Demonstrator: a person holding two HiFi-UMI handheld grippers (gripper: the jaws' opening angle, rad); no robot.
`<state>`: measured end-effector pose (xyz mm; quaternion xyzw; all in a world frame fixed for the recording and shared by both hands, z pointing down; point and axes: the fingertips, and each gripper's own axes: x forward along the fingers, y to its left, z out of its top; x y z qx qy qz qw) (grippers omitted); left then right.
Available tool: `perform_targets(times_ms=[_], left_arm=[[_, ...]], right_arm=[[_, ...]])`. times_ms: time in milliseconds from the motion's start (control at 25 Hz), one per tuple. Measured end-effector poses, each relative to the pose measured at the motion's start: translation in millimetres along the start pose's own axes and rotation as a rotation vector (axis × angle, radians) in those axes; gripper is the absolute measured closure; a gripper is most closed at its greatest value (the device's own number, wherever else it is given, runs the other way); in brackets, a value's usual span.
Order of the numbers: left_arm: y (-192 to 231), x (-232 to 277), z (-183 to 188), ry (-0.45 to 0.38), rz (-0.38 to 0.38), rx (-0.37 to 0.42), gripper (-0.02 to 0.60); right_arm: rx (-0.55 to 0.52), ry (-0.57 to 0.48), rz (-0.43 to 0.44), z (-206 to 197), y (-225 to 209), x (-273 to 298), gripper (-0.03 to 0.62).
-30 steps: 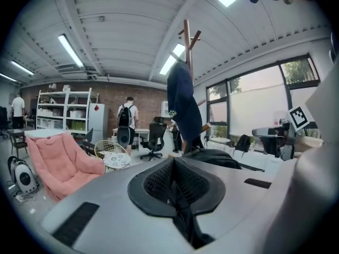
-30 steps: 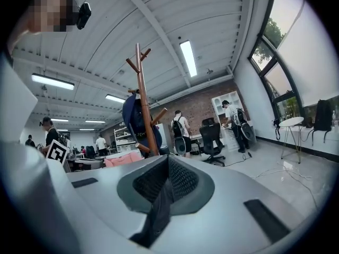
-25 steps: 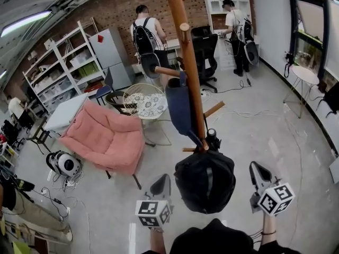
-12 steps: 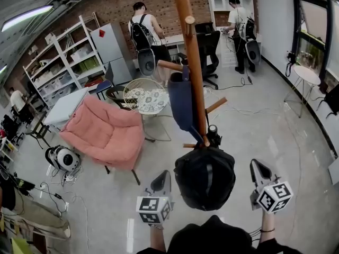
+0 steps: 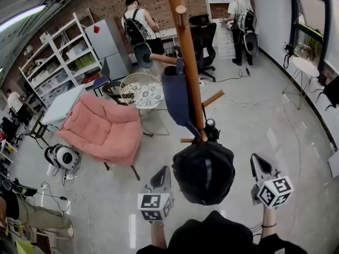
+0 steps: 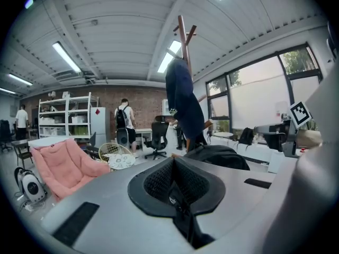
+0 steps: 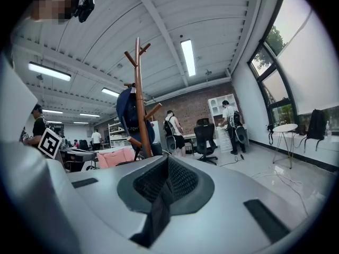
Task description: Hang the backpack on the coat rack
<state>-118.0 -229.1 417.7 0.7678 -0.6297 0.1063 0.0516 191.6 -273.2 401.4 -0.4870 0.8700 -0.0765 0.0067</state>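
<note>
A tall wooden coat rack (image 5: 185,62) stands in front of me, with a navy bag (image 5: 175,94) hung on an upper peg. The black backpack (image 5: 204,171) hangs low on the pole by its lower pegs; no gripper touches it. In the left gripper view the backpack (image 6: 220,155) shows just right of the pole (image 6: 183,41). My left gripper (image 5: 161,172) is held left of the backpack, shut with nothing in it. My right gripper (image 5: 256,162) is held right of it, also shut and empty. Each gripper's own view, left (image 6: 174,162) and right (image 7: 167,162), shows the jaws pressed together.
A pink armchair (image 5: 103,131) and a round wire table (image 5: 140,94) stand left of the rack. White shelves (image 5: 53,62) line the far left. Two people (image 5: 139,28) (image 5: 238,15) work at desks at the back beside a black office chair (image 5: 204,41). Cables cross the floor.
The backpack and both grippers have kept their places. Only the head view has shifted a little.
</note>
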Motion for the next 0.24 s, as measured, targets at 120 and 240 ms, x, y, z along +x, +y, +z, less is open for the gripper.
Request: perform_targets(times_ms=[120,240], left_arm=[[-0.3,2.3,0.0,0.003,0.001,0.002,0.566],[0.2,6.0,2.0,0.002,0.002,0.004,0.566]], right_arm=[[0.005,0.003,-0.001,-1.0,-1.6,2.3,0.582],[0.011,0.001,-0.001,-0.1,-3.0,6.6,0.582]])
